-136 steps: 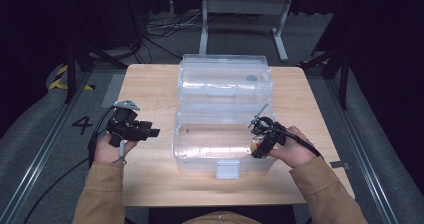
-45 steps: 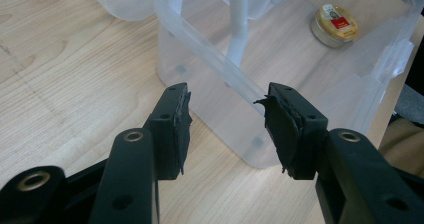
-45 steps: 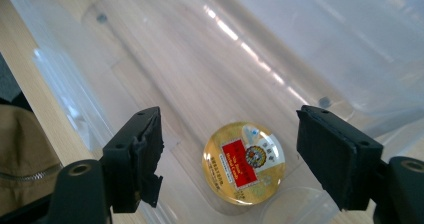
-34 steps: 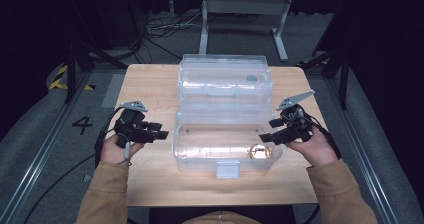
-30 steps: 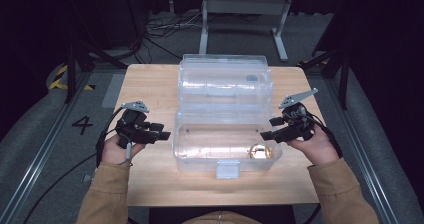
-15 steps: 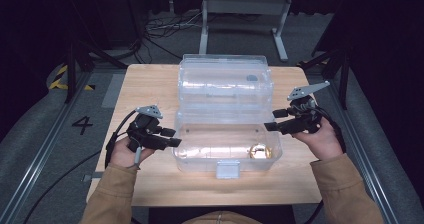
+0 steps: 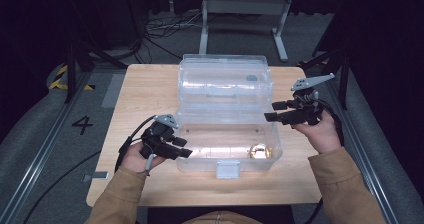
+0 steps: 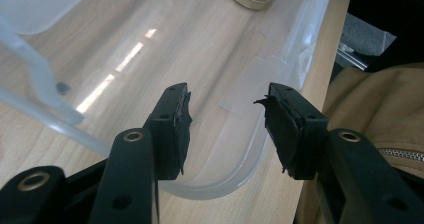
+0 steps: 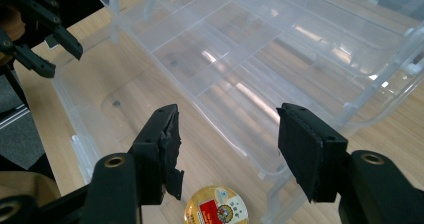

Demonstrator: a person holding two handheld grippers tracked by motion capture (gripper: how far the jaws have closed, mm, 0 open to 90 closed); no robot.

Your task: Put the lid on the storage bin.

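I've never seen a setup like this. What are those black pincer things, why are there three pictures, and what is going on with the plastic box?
No robot here: a person in tan sleeves holds a black two-jaw hand tool in each hand, the left gripper and the right gripper. One picture comes from a camera fixed above the light wooden table. The other two come from small cameras riding on each tool, looking along its own jaws.

On the table sits a clear plastic storage box with its hinged lid laid open away from the person. Inside, near its right front corner, lies a small round gold-topped tin.

Both tools hold nothing. The left one's open jaws hover at the box's near left corner; the right one's jaws, which have just been closing somewhat, hang open above the tin.
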